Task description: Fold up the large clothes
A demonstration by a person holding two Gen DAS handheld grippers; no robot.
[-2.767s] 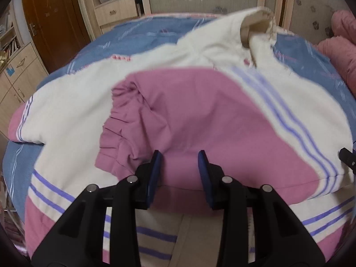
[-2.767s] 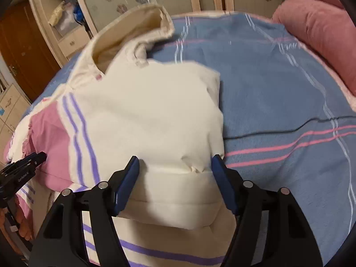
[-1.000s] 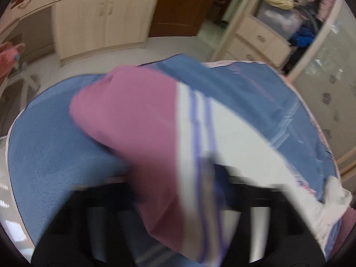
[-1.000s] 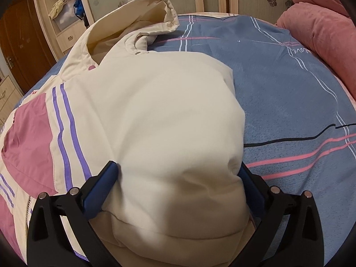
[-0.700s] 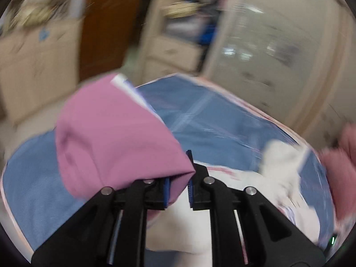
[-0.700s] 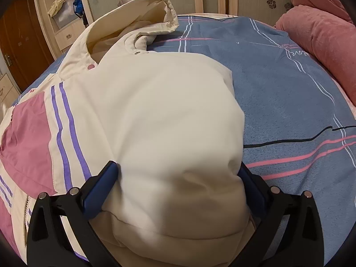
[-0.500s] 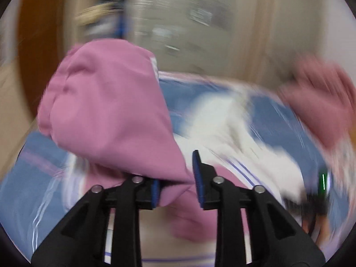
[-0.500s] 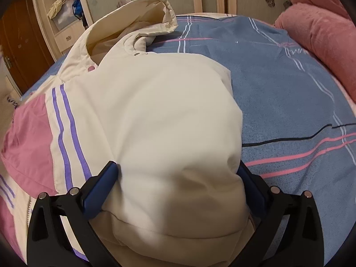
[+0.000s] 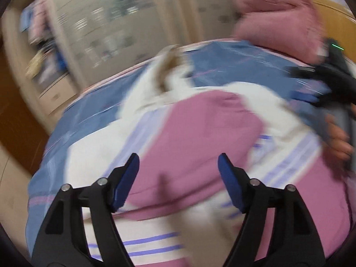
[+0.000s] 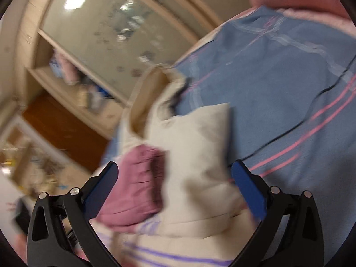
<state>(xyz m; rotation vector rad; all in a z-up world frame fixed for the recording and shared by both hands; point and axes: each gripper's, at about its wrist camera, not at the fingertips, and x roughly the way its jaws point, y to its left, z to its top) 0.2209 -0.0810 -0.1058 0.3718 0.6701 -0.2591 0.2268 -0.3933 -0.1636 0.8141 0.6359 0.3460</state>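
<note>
Sleeves are both folded in on the cream padded jacket with pink panels and purple stripes, lying on the blue striped bed under both tongs. Left tongs have just opened, empty; right tongs gape wide, gripping nothing. Body folds remain.

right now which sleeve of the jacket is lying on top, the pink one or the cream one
The pink sleeve. It lies folded across the jacket front, with its gathered cuff resting partly over the cream sleeve, which sits underneath.
</note>
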